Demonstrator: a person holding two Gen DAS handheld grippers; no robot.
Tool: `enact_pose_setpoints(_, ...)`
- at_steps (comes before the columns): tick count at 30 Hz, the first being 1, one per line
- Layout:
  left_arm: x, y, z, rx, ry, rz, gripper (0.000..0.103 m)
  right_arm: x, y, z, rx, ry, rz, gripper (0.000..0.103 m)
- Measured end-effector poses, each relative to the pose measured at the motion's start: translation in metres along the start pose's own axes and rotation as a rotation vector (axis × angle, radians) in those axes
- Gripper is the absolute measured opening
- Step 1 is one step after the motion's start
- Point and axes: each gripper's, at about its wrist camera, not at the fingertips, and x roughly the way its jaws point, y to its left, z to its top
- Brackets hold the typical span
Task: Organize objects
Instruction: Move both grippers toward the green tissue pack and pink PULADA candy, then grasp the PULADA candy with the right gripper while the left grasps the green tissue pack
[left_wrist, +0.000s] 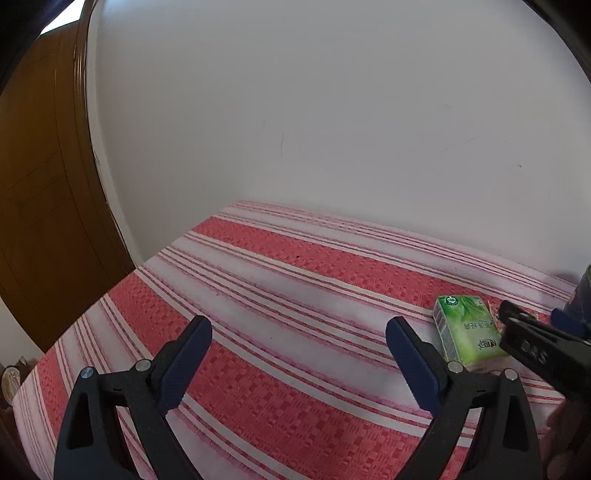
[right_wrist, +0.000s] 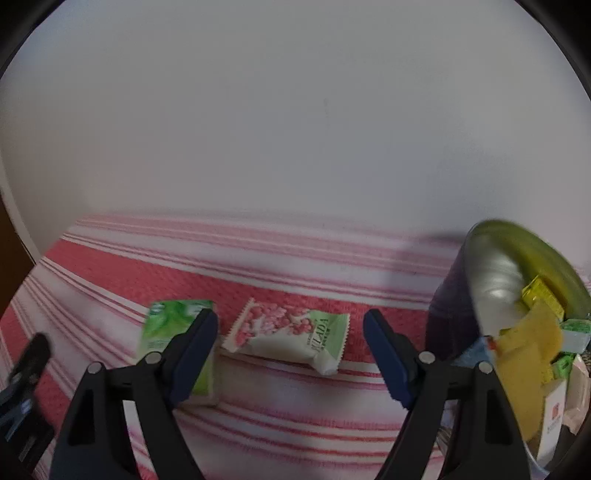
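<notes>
A green tissue pack (left_wrist: 467, 332) lies on the red-and-white striped cloth (left_wrist: 280, 266), to the right of my left gripper (left_wrist: 299, 323), which is open and holds nothing. In the right wrist view the same green pack (right_wrist: 166, 325) sits partly behind the left finger of my right gripper (right_wrist: 291, 317). That gripper is open over the cloth. A white, pink and green snack packet (right_wrist: 291, 336) lies just beyond it, in line with the gap between its fingers and untouched. In the left wrist view a black finger (left_wrist: 528, 343) of the right gripper hangs over the pack's right end.
A round metal tin (right_wrist: 495, 280) with a yellow-green rim stands at the right, holding several small packets. A white wall (left_wrist: 332, 110) backs the table. A wooden door (left_wrist: 40, 221) is at the far left, past the cloth's left edge.
</notes>
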Motion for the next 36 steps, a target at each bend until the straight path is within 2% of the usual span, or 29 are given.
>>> enact_pose_setpoints(6,0.005,0.005,0.000,-0.019,0.033,-0.010,0.097,0.042,-0.009,0.006,0.058,0.166,0.011,0.081)
enact_pose_setpoints(9,0.008,0.007,0.000,-0.020,0.037,-0.009,0.097,0.047,0.000,0.010,0.012,0.168,-0.021,0.073)
enact_pose_setpoints(10,0.009,0.007,0.000,-0.020,0.040,-0.010,0.097,0.047,0.002,0.010,0.002,0.165,-0.013,0.067)
enact_pose_setpoints(15,0.014,0.008,-0.001,-0.020,0.063,-0.019,0.097,0.045,0.001,0.009,-0.028,0.152,0.004,0.049)
enact_pose_setpoints(16,0.015,0.008,-0.001,-0.019,0.066,-0.021,0.097,0.044,-0.002,0.007,-0.025,0.150,0.029,0.041)
enact_pose_setpoints(21,0.017,0.007,-0.003,-0.017,0.080,-0.031,0.097,0.034,-0.019,-0.001,0.004,0.136,0.129,0.034)
enact_pose_setpoints(24,0.016,0.006,-0.004,-0.025,0.084,-0.062,0.097,0.015,-0.034,-0.009,0.048,0.069,0.238,0.024)
enact_pose_setpoints(27,0.015,0.005,-0.004,-0.023,0.080,-0.078,0.097,-0.008,-0.044,-0.019,0.059,-0.015,0.280,0.024)
enact_pose_setpoints(32,0.013,0.003,-0.003,-0.026,0.069,-0.140,0.097,-0.046,-0.060,-0.034,0.034,-0.140,0.268,0.019)
enact_pose_setpoints(36,0.013,-0.002,-0.002,-0.022,0.065,-0.177,0.097,-0.066,-0.061,-0.036,0.008,-0.189,0.268,0.019)
